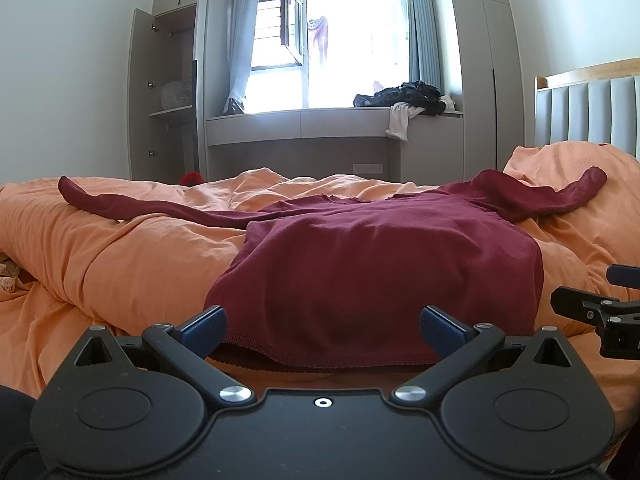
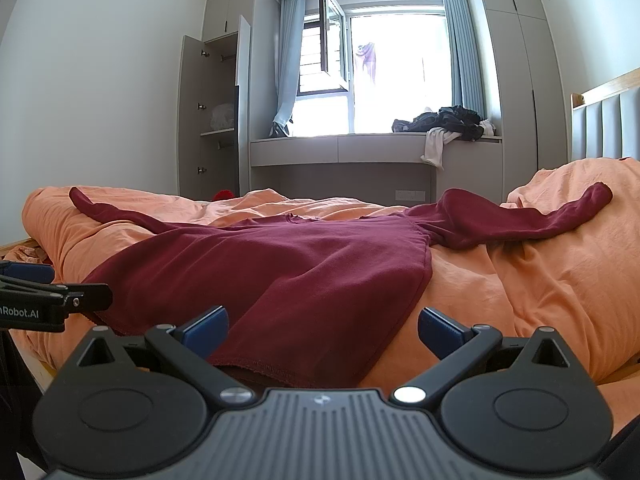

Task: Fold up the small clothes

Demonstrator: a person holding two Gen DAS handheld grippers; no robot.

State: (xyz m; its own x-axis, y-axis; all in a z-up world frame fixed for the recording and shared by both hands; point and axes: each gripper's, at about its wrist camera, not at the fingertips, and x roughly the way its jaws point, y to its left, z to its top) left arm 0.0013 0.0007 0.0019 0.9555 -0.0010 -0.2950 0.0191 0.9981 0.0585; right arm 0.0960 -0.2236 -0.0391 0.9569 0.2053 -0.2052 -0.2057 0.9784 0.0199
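A dark red long-sleeved top (image 1: pixel 360 264) lies spread flat on the orange duvet (image 1: pixel 120 264), both sleeves stretched out to the sides, hem toward me. My left gripper (image 1: pixel 322 326) is open and empty, its blue-padded fingers straddling the hem without holding it. The same top (image 2: pixel 280 272) shows in the right wrist view. My right gripper (image 2: pixel 322 326) is open and empty at the hem's right corner. The right gripper's fingers also show at the right edge of the left wrist view (image 1: pixel 592 308).
An orange pillow (image 1: pixel 572 168) and a grey padded headboard (image 1: pixel 584 112) stand at the right. Beyond the bed is a window bench (image 1: pixel 336 120) with a heap of dark and white clothes (image 1: pixel 408 100). An open wardrobe (image 1: pixel 172 92) stands at the far left.
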